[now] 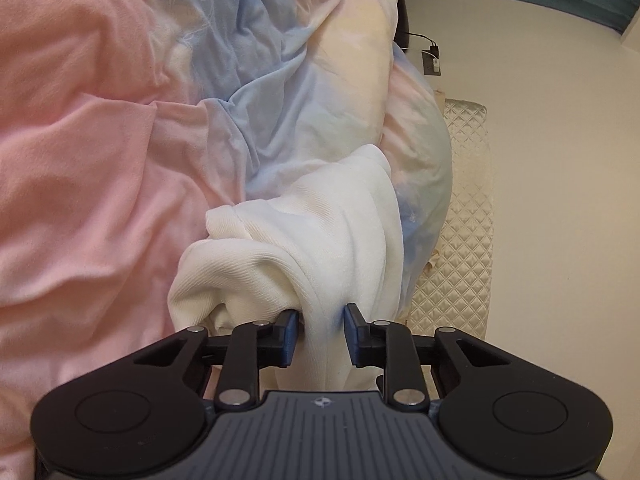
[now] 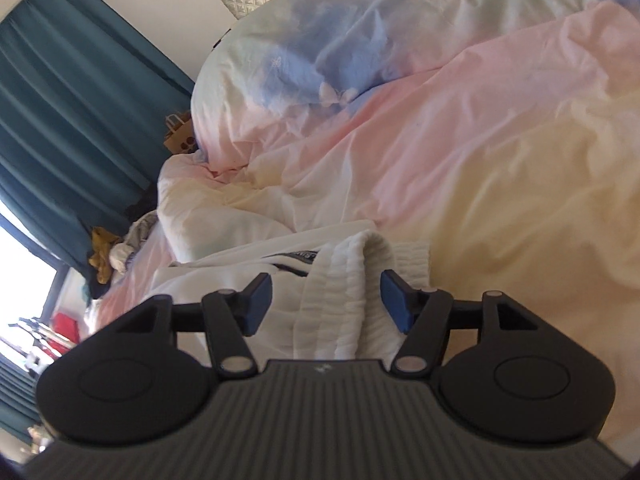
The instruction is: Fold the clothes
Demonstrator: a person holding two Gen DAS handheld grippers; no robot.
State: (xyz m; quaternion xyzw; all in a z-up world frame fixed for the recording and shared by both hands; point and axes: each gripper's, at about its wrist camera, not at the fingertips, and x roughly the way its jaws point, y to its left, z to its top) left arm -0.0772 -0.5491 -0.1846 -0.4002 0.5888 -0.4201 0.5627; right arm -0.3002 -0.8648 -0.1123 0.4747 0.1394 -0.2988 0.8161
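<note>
Bed (image 1: 80, 160): covered by a rumpled pastel duvet in pink, blue and cream, soft and uneven as a working surface. Expected to give under any downward press, so folds laid on it are likely to need smoothing.

White garment (image 1: 304, 240): lying on the duvet at the near edge of the bed, bunched and draped. Knit, ribbed in places, thick-looking; judged soft, limp, light to moderate in weight, not fragile, not slippery. Expected to sag and trail when lifted by one point. Best taken at firm edges: the ribbed band, a hem or a seam, with two well-separated holds to keep the panel taut.

Left tongs (image 1: 320, 322): clenched on a gathered fold of the white garment, the cloth pinched between both blue pads and running back under the tool body.

Right tongs (image 2: 326, 296): released, jaws standing wide, with a ribbed band (image 2: 344, 288) of the garment lying between them; the pads are not pressing on it. Closing here would give a second hold on a thick, grippy edge.

View differences:
- Left wrist view only: the pinch on the fold, a quilted headboard (image 1: 468, 200), a wall socket with plugs (image 1: 434, 58).
- Right wrist view only: the ribbed band, a dark label (image 2: 302, 257) inside the garment, teal curtains (image 2: 72, 100), a brown paper bag (image 2: 180, 138), assorted clutter beside the window.
- Neither view shows the garment's full outline; its type cannot be told.
</note>
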